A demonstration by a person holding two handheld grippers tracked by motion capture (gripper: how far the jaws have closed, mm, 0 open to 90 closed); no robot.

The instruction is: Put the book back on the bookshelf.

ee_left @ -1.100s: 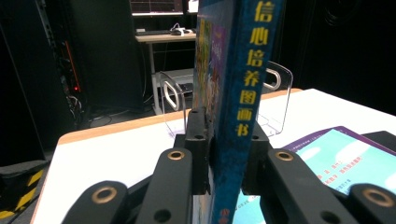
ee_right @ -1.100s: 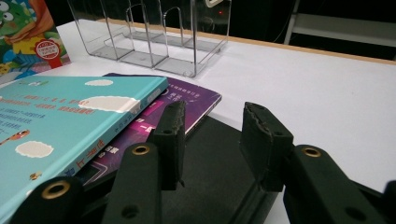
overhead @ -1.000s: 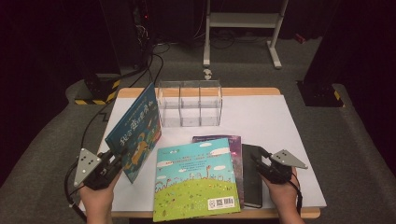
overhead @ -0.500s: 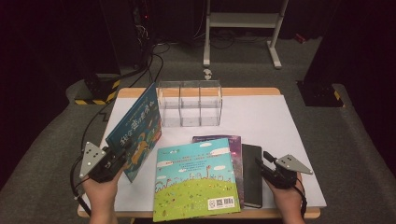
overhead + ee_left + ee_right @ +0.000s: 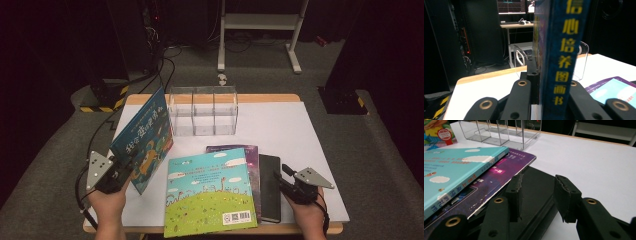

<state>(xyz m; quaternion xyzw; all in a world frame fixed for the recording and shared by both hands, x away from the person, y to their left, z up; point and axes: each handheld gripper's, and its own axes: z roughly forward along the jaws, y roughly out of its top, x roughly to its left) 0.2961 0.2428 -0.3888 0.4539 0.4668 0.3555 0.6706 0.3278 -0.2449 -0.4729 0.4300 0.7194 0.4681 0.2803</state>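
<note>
Clear divider rack [image 5: 202,111] stands mid-table behind our tilted blue book [image 5: 144,139]; a green-covered book [image 5: 210,192] lies on a purple book [image 5: 248,165], with a black book [image 5: 270,186] beside them. White table [image 5: 280,125] bare at right. Left gripper [image 5: 114,174], jaws just closing, pinches the blue book's spine. Right gripper [image 5: 286,181] hangs part-spread over the black book, holding nothing.

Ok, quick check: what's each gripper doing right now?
Left gripper: jaws have just been closing, now shut on the blue picture book, held upright by its spine.
Right gripper: open, nothing held, over the black book.
</note>
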